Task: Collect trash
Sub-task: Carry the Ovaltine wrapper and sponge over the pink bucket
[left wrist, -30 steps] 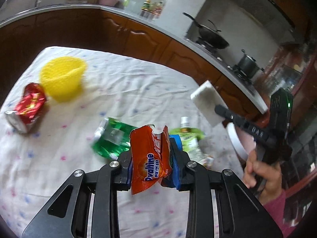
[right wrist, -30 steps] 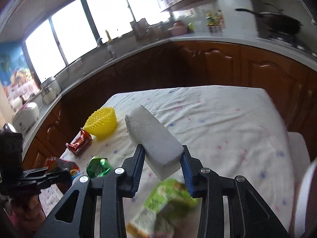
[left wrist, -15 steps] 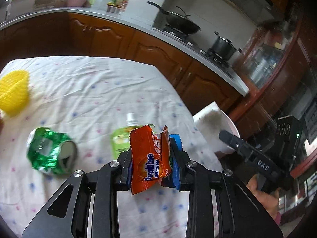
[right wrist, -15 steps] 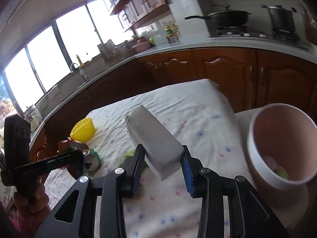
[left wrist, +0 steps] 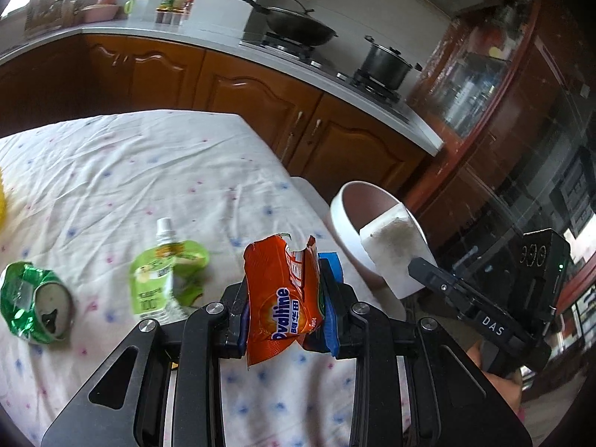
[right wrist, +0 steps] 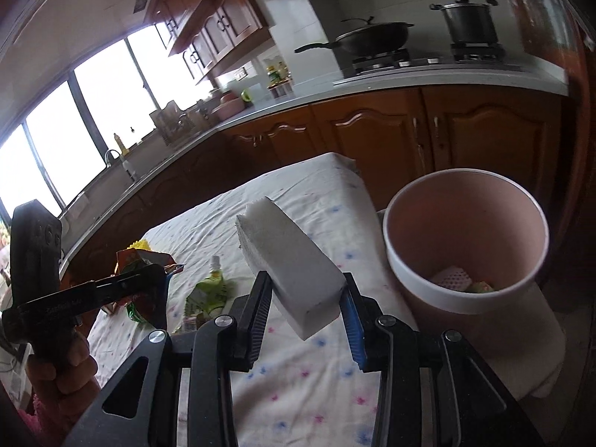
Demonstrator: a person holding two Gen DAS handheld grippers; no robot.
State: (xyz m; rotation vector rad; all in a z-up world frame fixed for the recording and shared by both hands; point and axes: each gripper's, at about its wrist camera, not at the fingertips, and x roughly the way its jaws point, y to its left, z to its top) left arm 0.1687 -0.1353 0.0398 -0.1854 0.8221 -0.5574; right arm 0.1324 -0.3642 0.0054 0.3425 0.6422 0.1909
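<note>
Your right tongs (right wrist: 304, 307) are clamped on the white foam block (right wrist: 288, 260), which hangs just beside the rim of the pink-lined white plastic bin (right wrist: 465, 253), not yet over its mouth. Carry the block until it sits fully above the opening before you let the jaws part; it is long and tilted, so, as I judge it, a release short of the rim would likely bounce it off the wall onto the floor.

Your left tongs (left wrist: 285, 307) are pinched on the torn orange foil Ovaltine sachet (left wrist: 283, 294), held above the desk (left wrist: 149, 171) on the side away from the bin. Bring it over the bin next, once the right tongs are out of the way; the foil is light and may cling to a pad, so open wide.

Counted: one bin, with at least two scraps already at its bottom. Two pieces are in your tongs. On the desk near the bin's side lie one green drink pouch (left wrist: 167, 272) and one crushed green can (left wrist: 35, 303), apart from each other.
</note>
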